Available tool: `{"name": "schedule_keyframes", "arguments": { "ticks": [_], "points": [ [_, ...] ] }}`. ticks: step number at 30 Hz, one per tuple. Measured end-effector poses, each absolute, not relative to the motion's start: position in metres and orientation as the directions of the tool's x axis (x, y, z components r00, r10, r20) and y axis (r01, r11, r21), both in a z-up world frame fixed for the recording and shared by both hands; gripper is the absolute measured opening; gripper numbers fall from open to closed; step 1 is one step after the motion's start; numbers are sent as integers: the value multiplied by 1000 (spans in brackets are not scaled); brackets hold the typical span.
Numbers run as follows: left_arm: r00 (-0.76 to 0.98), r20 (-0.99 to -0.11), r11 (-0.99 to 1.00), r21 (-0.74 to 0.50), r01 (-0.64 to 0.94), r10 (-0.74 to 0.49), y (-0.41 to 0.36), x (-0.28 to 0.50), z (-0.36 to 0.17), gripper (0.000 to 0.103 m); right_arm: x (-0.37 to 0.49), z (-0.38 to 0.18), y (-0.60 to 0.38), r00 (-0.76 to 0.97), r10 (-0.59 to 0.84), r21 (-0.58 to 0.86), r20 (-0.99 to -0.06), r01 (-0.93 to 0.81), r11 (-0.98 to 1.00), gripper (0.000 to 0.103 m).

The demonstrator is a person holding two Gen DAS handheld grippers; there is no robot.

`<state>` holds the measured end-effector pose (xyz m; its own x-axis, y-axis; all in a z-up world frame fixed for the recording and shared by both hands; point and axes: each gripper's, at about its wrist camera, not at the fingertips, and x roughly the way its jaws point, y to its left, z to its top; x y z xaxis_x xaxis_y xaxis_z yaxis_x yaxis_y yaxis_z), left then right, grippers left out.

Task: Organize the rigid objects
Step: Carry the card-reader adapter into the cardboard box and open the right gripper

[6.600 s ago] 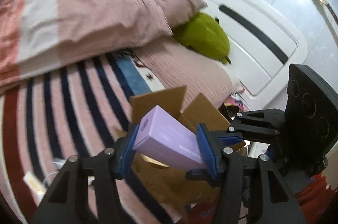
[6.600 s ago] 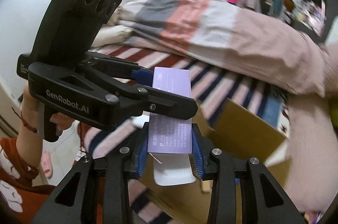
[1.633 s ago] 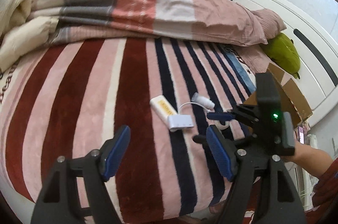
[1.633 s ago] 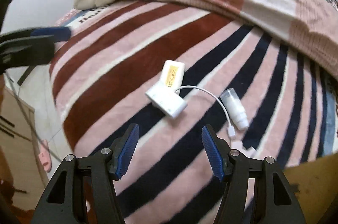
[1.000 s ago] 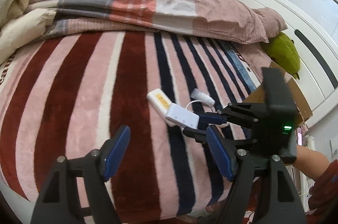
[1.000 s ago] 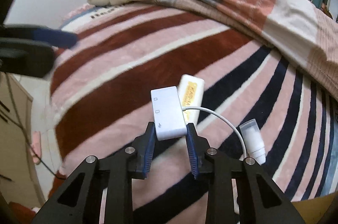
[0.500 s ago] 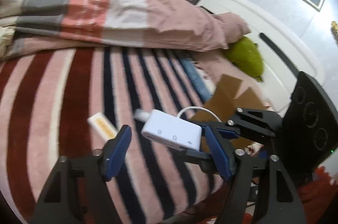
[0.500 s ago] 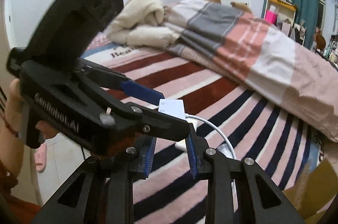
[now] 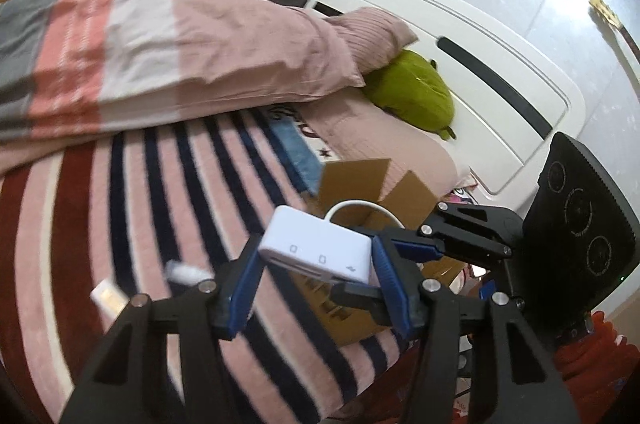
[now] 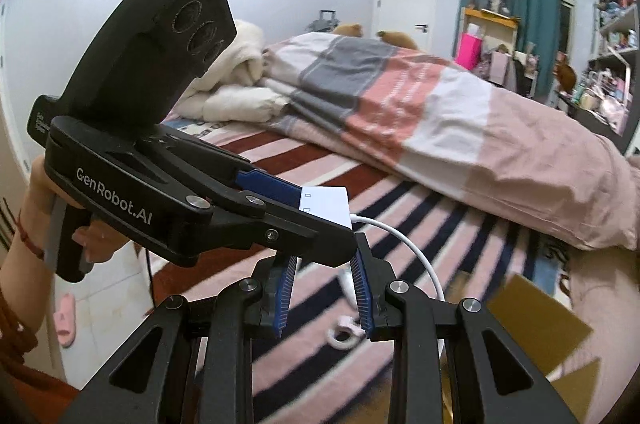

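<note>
A white adapter (image 9: 316,252) with a short white cable (image 10: 408,248) hangs above the striped blanket (image 9: 152,192). My right gripper (image 10: 324,260) is shut on it across its narrow width. My left gripper (image 9: 316,248) comes in crosswise. Its jaws are closing, and its blue pads (image 9: 244,284) meet the adapter's two short ends. In the right wrist view the left gripper (image 10: 326,218) hides most of the adapter (image 10: 326,202). An open cardboard box (image 9: 356,180) stands just behind the adapter. A small white bottle (image 9: 188,272) and a white stick with a yellow label (image 9: 106,298) lie on the blanket below.
A folded striped duvet (image 9: 160,52) lies across the far side of the bed, with a pink pillow (image 9: 376,28) and a green plush (image 9: 416,96) by the white headboard (image 9: 480,72). A hand (image 10: 40,192) grips the left tool. The floor (image 10: 104,296) lies left of the bed.
Both grippers have risen from the blanket with the adapter and swung toward the cardboard box. The left jaws have narrowed from wide open down onto the adapter's ends.
</note>
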<state>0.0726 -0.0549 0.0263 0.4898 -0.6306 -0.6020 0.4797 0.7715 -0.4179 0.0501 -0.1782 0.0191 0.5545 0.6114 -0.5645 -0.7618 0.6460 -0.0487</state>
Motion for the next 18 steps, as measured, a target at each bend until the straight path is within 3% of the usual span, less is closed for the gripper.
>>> {"name": "schedule_keyframes", "arguments": {
  "ticks": [9,18],
  "points": [
    [386,-648,726,-405,555,-657,-140,99,25,52,60,23,-255,618,540,-26,-572,-671,741,23],
    [319,-731,756,-397,521,-604,-176,122,0,52,83,-2,-293,580,494,39,-648,-622,782,23]
  ]
}}
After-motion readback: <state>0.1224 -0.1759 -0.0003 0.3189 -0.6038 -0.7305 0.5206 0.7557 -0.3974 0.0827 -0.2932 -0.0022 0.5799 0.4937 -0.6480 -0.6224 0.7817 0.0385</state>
